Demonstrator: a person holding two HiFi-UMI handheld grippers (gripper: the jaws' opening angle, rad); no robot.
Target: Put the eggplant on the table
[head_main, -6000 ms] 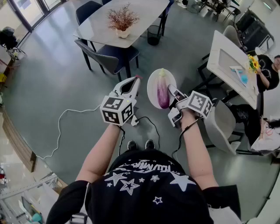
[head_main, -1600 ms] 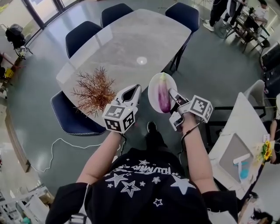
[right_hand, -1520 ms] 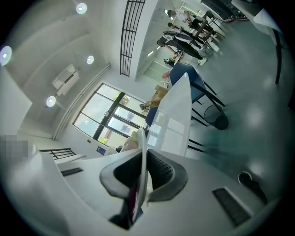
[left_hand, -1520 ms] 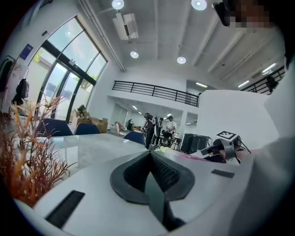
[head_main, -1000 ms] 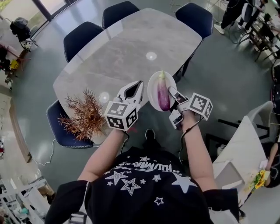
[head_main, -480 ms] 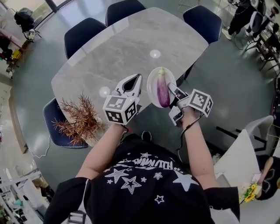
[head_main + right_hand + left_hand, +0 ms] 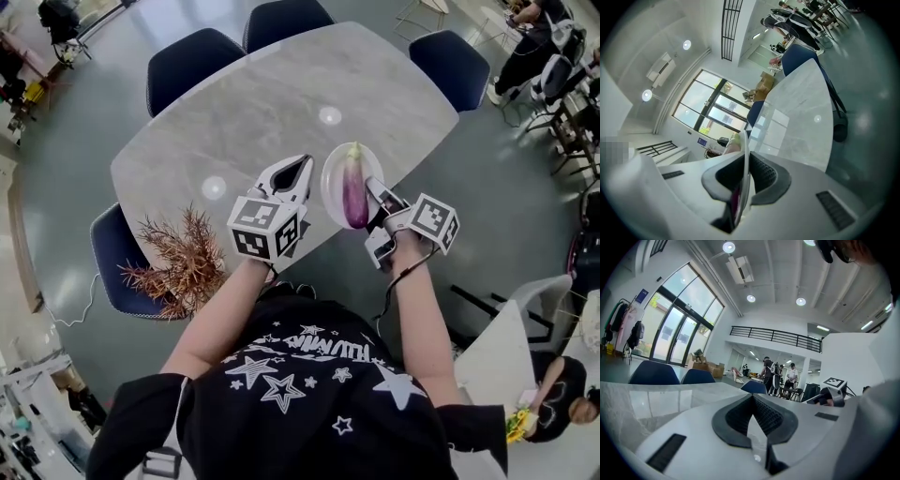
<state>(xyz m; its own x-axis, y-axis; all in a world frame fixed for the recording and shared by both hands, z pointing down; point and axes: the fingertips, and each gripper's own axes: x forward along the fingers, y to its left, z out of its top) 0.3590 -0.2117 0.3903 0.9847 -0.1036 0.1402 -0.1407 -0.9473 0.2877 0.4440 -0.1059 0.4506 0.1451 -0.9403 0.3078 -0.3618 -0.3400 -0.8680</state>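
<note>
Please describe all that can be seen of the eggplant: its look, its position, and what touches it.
The eggplant is long and slim, purple with pale streaks, and its pale green stem end points away from the person. It lies lengthwise on a white plate. The right gripper holds this plate by its rim, and the plate shows over the near edge of the grey table. Only the plate touches the eggplant.

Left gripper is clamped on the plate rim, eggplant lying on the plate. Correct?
Wrong gripper. The right gripper is the one clamped on the plate rim, as the right gripper view shows. The eggplant does lie on the plate. The left gripper is shut on nothing.
</note>
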